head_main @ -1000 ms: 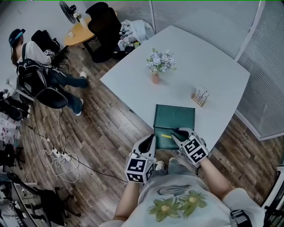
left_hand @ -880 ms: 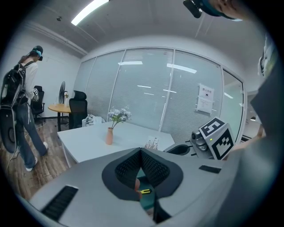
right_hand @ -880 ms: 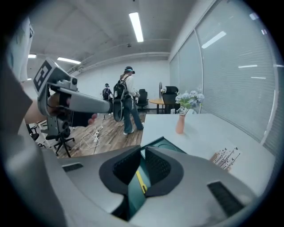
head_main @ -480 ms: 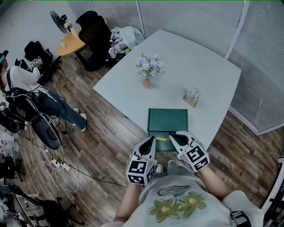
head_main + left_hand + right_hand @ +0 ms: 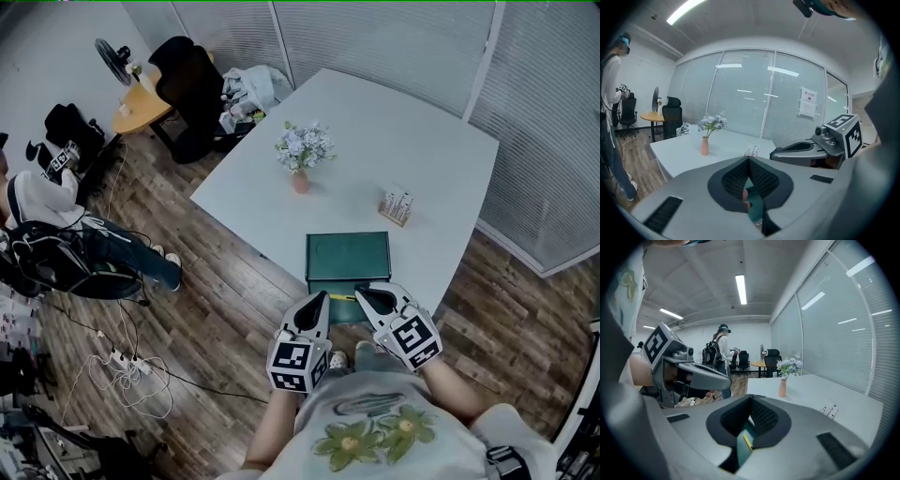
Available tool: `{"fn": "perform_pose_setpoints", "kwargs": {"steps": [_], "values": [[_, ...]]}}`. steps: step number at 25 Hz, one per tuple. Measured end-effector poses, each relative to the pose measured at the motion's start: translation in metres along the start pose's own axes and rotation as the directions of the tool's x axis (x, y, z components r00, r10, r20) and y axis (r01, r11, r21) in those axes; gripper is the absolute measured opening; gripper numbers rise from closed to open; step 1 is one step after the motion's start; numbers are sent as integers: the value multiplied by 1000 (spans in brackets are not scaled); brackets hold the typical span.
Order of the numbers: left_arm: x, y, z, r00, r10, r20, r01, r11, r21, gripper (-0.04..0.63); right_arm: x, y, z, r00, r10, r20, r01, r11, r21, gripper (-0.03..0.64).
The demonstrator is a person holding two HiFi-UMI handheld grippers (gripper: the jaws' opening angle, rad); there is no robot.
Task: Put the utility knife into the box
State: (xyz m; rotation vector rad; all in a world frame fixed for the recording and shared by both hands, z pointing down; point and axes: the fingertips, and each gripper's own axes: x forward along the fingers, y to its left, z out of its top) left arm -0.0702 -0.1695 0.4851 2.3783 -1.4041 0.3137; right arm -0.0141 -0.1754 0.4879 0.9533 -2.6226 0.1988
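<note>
A dark green box (image 5: 347, 255) lies open at the near edge of the white table (image 5: 394, 141). The yellow utility knife (image 5: 343, 296) rests inside its near half, free of both grippers. My left gripper (image 5: 322, 298) hangs at the box's near left corner, shut and empty. Just right of the knife, my right gripper (image 5: 362, 296) is shut on nothing. In the right gripper view the knife (image 5: 747, 442) and the box (image 5: 742, 446) show below the closed jaws. In the left gripper view, the left gripper (image 5: 749, 162) has its pads together above a patch of green box (image 5: 754, 206).
A small vase of flowers (image 5: 300, 156) and a little card stand (image 5: 396, 205) sit farther back on the table. Glass walls run behind it. To the left are a person (image 5: 42, 202), black chairs, a round wooden table (image 5: 141, 98) and cables (image 5: 122, 366) on the wooden floor.
The right gripper has drawn back from over the box and its jaws have shut empty. The knife stays in the box. The head view has shifted, so the table sits further left.
</note>
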Motion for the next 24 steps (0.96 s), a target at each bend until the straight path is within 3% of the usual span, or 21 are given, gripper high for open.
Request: {"fn": "perform_pose_setpoints", "kwargs": {"steps": [11, 17, 24], "values": [[2, -8, -4, 1000, -11, -20, 11, 1000, 9, -2, -10, -1, 1, 999, -32, 3, 32, 999, 18, 3], [0, -16, -2, 999, -42, 9, 42, 999, -3, -2, -11, 3, -6, 999, -32, -8, 32, 999, 23, 3], [0, -18, 5, 997, -60, 53, 63, 996, -64, -3, -9, 6, -3, 1000, -26, -2, 26, 1000, 12, 3]]}}
